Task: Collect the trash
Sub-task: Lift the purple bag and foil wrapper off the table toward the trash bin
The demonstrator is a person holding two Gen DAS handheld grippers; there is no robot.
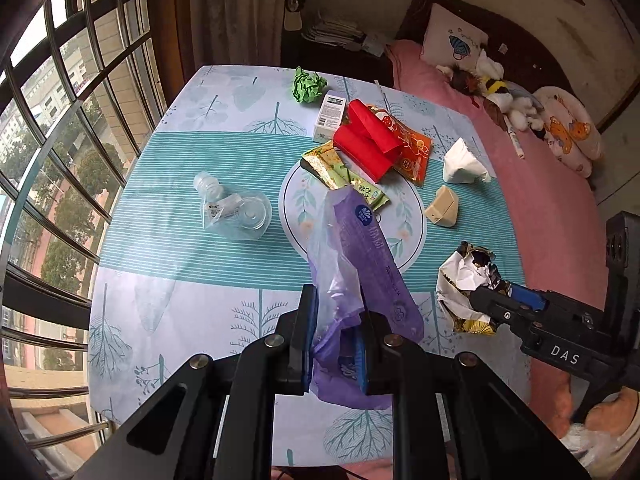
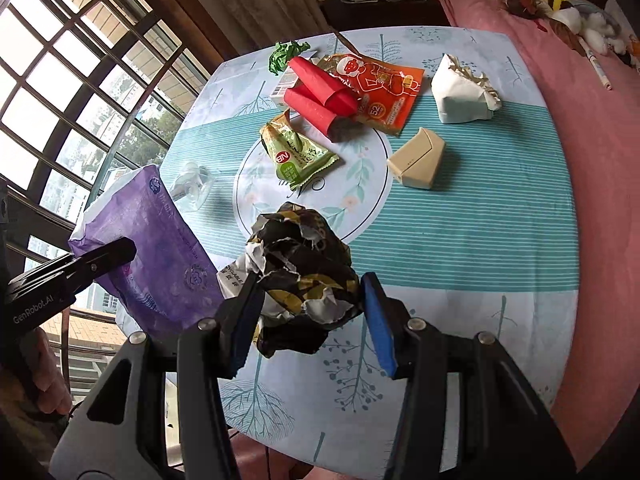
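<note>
My left gripper (image 1: 338,336) is shut on a purple tissue wrapper (image 1: 366,256) and holds it above the near part of the table; the wrapper also shows in the right wrist view (image 2: 160,256). My right gripper (image 2: 310,304) is shut on a crumpled black-and-gold paper wad (image 2: 304,264), seen in the left wrist view too (image 1: 466,280). On the table lie red rolled paper (image 1: 366,142), an orange packet (image 1: 416,148), a green snack wrapper (image 1: 340,168), a green paper ball (image 1: 308,85), a clear plastic package (image 1: 234,208), a white paper wad (image 1: 462,162) and a beige box (image 1: 442,206).
The round table has a blue-and-teal patterned cloth (image 1: 180,260). A white carton (image 1: 330,116) lies behind the red paper. A pink bed (image 1: 552,200) with pillows and plush toys runs along the right. Barred windows (image 1: 60,120) are on the left.
</note>
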